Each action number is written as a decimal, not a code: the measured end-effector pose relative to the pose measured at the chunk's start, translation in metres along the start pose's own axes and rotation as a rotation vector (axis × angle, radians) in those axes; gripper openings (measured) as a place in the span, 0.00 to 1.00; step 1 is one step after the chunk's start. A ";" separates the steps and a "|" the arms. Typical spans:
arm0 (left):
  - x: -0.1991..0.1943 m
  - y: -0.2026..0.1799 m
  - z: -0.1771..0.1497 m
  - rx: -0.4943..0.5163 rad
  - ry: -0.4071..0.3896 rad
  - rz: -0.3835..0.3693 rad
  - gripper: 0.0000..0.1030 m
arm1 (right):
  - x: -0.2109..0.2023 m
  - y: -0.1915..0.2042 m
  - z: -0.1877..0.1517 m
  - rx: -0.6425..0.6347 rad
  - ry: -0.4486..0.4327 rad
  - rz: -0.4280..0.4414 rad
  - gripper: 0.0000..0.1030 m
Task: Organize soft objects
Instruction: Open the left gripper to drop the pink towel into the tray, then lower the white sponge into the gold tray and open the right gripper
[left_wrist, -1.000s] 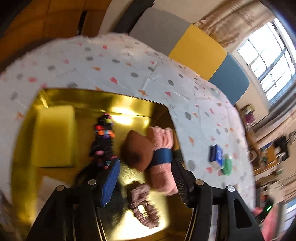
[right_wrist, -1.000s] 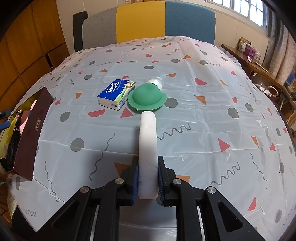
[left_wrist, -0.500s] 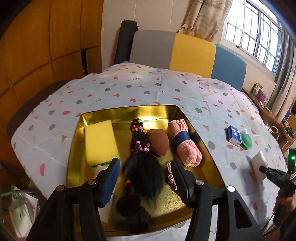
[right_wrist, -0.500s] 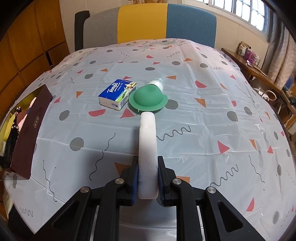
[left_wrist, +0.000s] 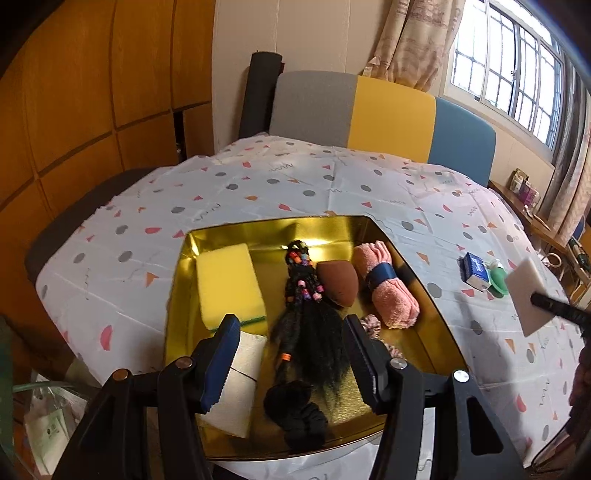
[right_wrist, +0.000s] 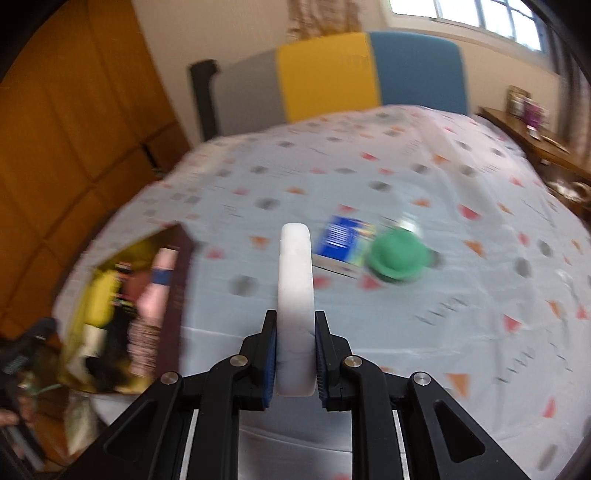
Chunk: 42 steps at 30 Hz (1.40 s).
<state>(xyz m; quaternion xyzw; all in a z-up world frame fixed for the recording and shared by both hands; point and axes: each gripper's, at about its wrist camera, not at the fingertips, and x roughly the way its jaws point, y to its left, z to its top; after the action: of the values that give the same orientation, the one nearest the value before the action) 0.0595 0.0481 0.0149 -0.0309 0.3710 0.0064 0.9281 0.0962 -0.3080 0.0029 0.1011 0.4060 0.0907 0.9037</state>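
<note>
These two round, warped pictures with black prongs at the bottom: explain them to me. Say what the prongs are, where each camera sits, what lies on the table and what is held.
The prongs are two-finger grippers, one in each of a person's hands, each carrying a wide-angle camera that looks along its fingers.

The left wrist view shows the left gripper, open and empty, above a shiny gold tray on the patterned white tablecloth. In the tray lie a yellow sponge block, a black beaded hair braid, a brown teardrop sponge and a rolled pink towel with a blue band.

The right wrist view, blurred, shows the right gripper shut on a flat white foam pad. Beyond lie a blue tissue pack and a green round silicone object.
</note>
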 end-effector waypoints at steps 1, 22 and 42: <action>-0.003 0.001 0.000 0.004 -0.012 0.013 0.56 | 0.002 0.014 0.004 -0.014 0.000 0.037 0.17; -0.029 0.042 -0.003 -0.002 -0.098 0.143 0.57 | 0.131 0.205 -0.003 -0.171 0.259 0.272 0.21; -0.032 0.034 -0.006 0.022 -0.095 0.138 0.58 | 0.085 0.192 0.008 -0.207 0.142 0.258 0.46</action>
<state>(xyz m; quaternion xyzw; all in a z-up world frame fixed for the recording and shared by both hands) 0.0310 0.0824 0.0314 0.0054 0.3277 0.0675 0.9424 0.1417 -0.1028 -0.0037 0.0521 0.4408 0.2541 0.8593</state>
